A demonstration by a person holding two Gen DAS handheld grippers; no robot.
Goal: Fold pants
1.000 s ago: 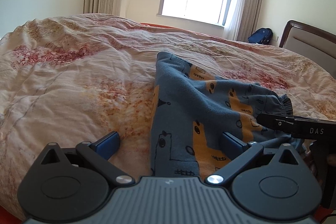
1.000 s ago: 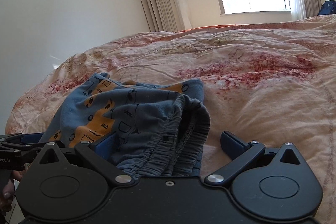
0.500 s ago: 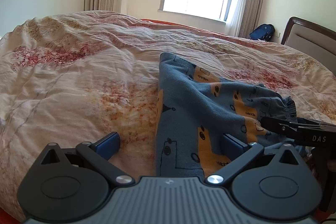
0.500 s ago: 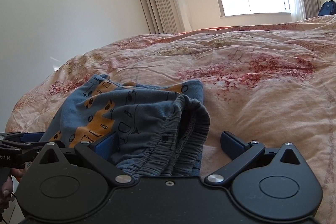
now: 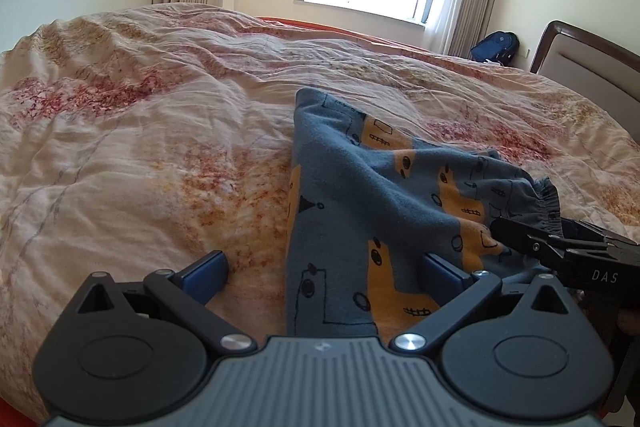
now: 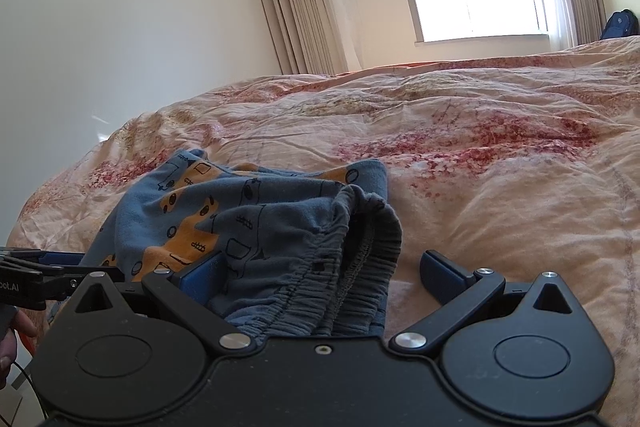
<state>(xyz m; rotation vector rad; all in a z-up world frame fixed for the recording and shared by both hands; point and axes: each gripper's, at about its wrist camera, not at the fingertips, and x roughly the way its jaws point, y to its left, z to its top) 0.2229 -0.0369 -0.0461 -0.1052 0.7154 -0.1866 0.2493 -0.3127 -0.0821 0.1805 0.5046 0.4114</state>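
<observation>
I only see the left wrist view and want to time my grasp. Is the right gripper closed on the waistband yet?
Observer: No. The right gripper is open, with the waistband lying between its fingers.
Operator: Is the waistband flat?
Observer: No, it is bunched, and its right end gapes open.
Operator: Are both fingers over cloth?
Observer: No. Its right finger is over bare quilt; the pants lie by the other.
</observation>
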